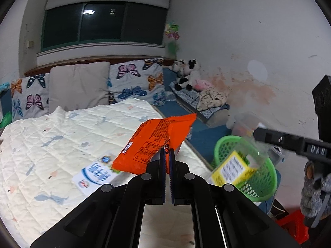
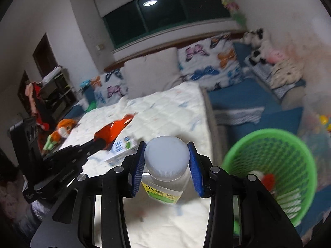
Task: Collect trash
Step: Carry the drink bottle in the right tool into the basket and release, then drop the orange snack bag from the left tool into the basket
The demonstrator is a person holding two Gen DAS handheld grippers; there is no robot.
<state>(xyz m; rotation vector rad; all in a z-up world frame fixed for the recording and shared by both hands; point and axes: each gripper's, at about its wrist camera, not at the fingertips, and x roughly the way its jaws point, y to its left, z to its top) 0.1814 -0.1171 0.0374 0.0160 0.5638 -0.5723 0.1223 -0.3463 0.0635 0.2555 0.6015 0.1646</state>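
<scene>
Left gripper (image 1: 168,155) pinches an orange wrapper (image 1: 154,142) between pressed-together fingers, held up over the bed (image 1: 62,144), above a white carton (image 1: 95,174). Right gripper (image 2: 167,163) clamps a clear jar (image 2: 166,161) by its white lid, beside the green basket (image 2: 275,165), blurred, some trash already inside.
</scene>
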